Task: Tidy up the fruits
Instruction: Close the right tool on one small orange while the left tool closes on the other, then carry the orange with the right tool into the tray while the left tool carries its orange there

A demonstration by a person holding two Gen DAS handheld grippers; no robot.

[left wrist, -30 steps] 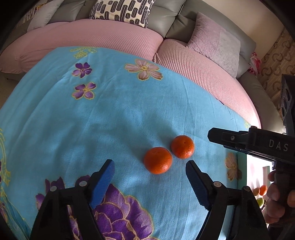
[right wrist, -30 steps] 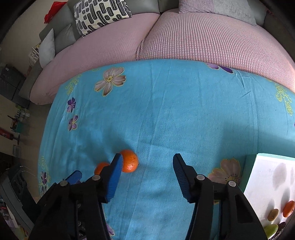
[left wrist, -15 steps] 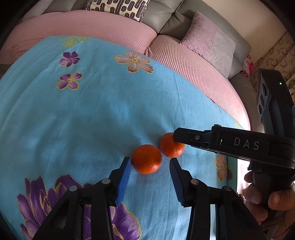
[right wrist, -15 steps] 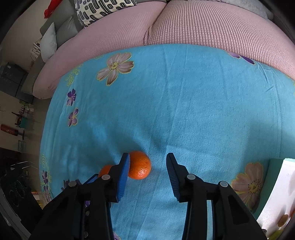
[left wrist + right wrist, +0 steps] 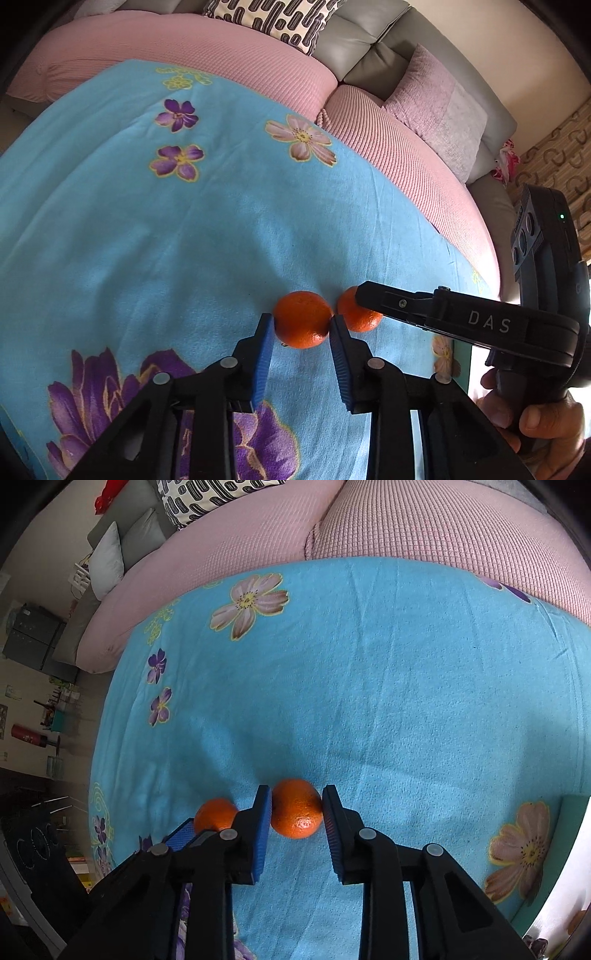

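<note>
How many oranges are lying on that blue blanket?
2. One orange sits between the left gripper fingers, the other orange beside it between the right gripper fingers.

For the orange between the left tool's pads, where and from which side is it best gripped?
Across its widest middle, pads on the two open sides, coming in low from the near side. The orange is round, and the second orange sits close on its right, so the left tool needs a narrow straddle.

Your left gripper and right gripper are matte black plastic with ribbed blue pads and silver pivot screws, and the right one's side reads "DAS" in pale letters.
</note>
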